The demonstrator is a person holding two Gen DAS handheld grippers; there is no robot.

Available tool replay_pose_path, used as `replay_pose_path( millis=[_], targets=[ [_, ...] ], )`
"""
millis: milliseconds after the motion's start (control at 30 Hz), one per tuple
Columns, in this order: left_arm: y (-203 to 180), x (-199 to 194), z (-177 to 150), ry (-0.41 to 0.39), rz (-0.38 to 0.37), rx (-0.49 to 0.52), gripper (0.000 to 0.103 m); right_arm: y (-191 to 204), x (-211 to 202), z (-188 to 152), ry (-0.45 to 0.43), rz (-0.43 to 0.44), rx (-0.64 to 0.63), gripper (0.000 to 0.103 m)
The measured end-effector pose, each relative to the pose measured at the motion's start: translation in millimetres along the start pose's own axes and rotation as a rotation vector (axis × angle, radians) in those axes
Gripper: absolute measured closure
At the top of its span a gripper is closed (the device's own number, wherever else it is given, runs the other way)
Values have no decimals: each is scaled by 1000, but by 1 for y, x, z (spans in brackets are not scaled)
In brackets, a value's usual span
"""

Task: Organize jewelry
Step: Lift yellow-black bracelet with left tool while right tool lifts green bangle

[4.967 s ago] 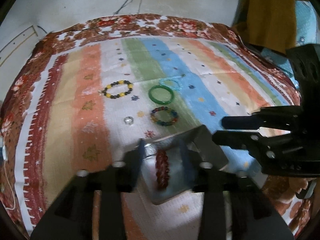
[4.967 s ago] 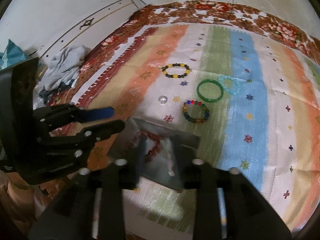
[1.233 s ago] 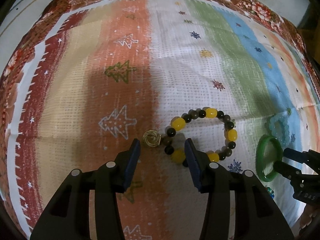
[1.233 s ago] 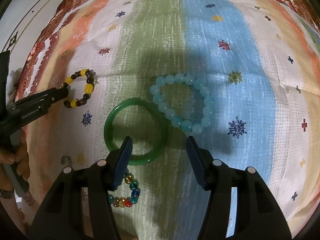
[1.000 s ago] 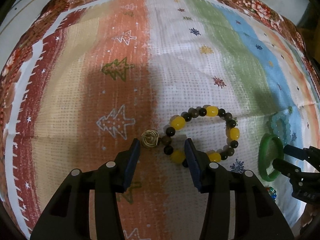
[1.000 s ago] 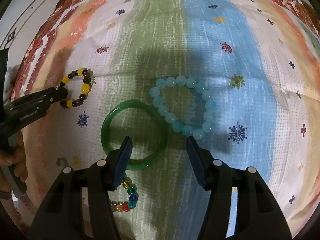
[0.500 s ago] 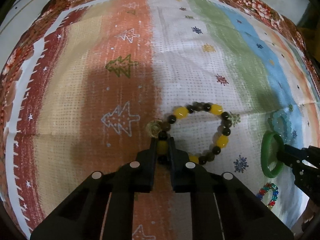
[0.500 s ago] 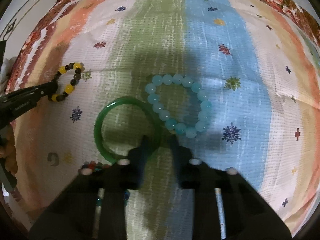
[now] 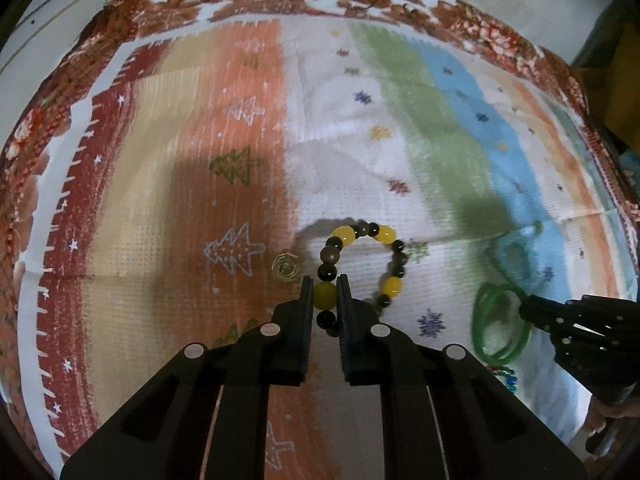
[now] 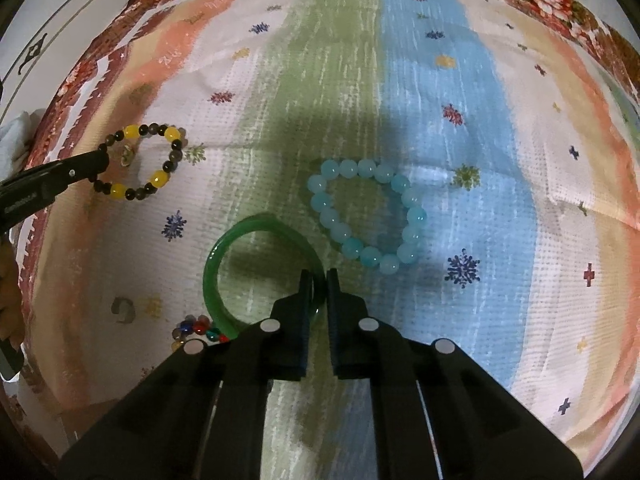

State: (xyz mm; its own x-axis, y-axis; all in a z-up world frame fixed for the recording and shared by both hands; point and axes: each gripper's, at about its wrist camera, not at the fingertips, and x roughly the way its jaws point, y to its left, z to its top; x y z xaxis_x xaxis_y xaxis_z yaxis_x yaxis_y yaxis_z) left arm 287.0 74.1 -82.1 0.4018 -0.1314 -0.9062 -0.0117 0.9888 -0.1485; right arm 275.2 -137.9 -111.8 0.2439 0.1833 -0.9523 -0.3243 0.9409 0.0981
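Observation:
My left gripper [image 9: 322, 285] is shut on a yellow bead of the yellow-and-dark bead bracelet [image 9: 362, 268], which hangs lifted off the striped cloth [image 9: 224, 168]. A small gold wire ring [image 9: 285, 268] lies just left of it. My right gripper [image 10: 319, 280] is shut on the rim of the green bangle [image 10: 224, 256], whose far side is tilted up off the cloth. In the left wrist view the bangle [image 9: 500, 326] and the right gripper [image 9: 528, 307] show at the right. A pale blue bead bracelet [image 10: 368, 216] lies right of the bangle.
A multicoloured bead bracelet [image 10: 196, 330] lies near the bangle's lower left edge, partly under my right gripper. A silver ring [image 10: 122, 310] lies to its left. The cloth's floral border [image 9: 280, 0] runs along the far edge, with white floor beyond.
Both grippers have gone from open to shut, the left on the yellow-and-dark bracelet, the right on the green bangle. The left one has risen with its bracelet; the bangle's far side has tipped up.

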Motion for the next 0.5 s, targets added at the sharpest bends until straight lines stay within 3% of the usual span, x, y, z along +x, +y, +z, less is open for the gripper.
replay_pose_path(
  millis=[500],
  targets=[
    [-8, -35, -12, -56, -42, 1, 92, 13, -40, -11, -80, 10, -32, 93]
  ],
)
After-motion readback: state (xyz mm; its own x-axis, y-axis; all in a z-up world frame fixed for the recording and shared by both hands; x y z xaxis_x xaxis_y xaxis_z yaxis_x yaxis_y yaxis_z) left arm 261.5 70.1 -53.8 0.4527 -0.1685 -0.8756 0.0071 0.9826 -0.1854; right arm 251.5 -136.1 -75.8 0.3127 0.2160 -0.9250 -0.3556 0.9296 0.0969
